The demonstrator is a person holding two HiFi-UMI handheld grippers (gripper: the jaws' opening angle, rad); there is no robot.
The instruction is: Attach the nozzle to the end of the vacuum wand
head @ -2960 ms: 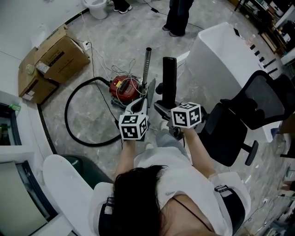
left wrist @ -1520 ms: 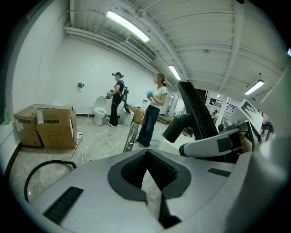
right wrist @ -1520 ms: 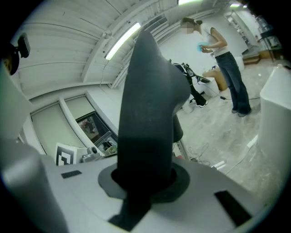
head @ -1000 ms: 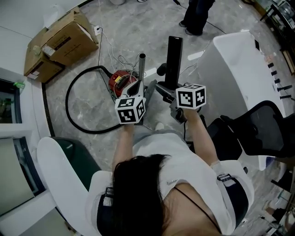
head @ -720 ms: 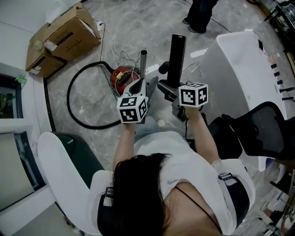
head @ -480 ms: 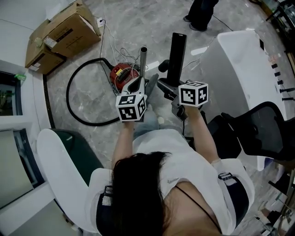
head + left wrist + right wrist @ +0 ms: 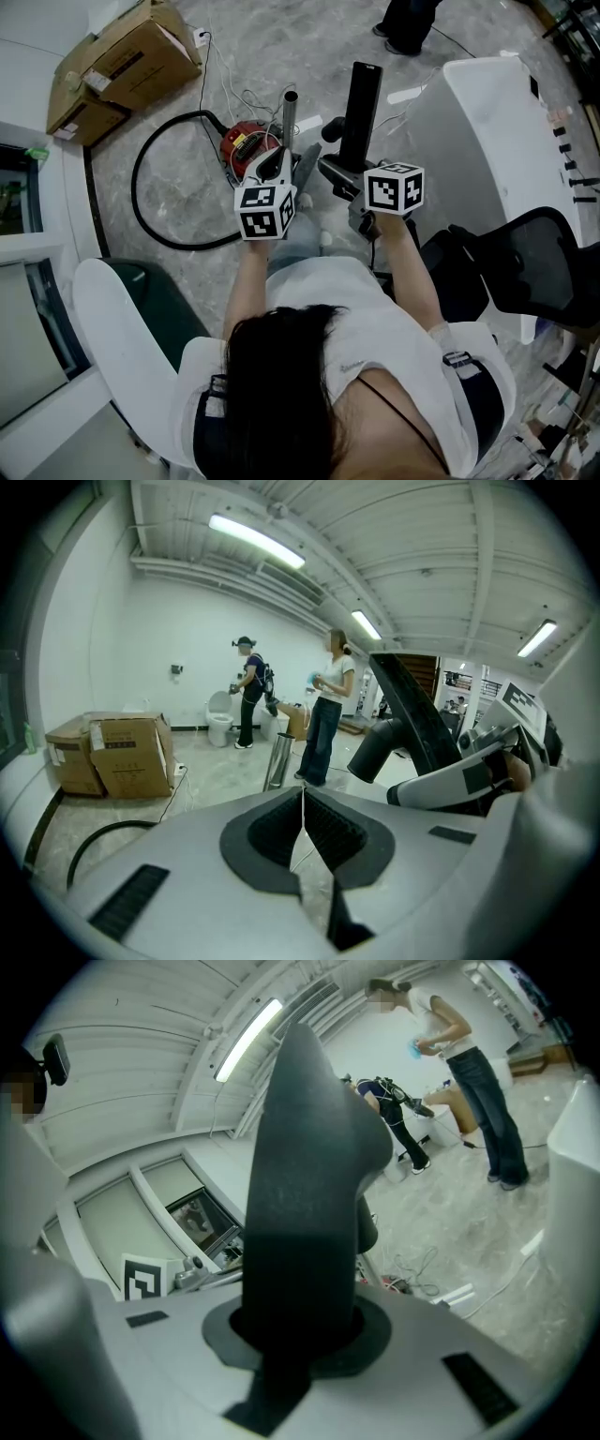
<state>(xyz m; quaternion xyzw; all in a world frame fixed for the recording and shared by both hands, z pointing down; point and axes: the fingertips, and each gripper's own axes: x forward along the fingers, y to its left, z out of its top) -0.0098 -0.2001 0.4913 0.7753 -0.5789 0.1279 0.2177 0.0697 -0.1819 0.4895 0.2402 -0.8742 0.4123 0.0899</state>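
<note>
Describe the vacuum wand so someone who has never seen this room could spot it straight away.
On the marble floor, find the red vacuum canister with its looping black hose. The wand rises just right of it: a thin, shiny metal tube with an open end, unlike the broad black nozzle beside it.

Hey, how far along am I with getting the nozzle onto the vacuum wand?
Done: the black nozzle is picked up, clamped in the right tool. In hand: it is held up beside the metal wand, the two apart. The left tool is shut on nothing. Left: line the nozzle up with the wand's bare end and push it on.
</note>
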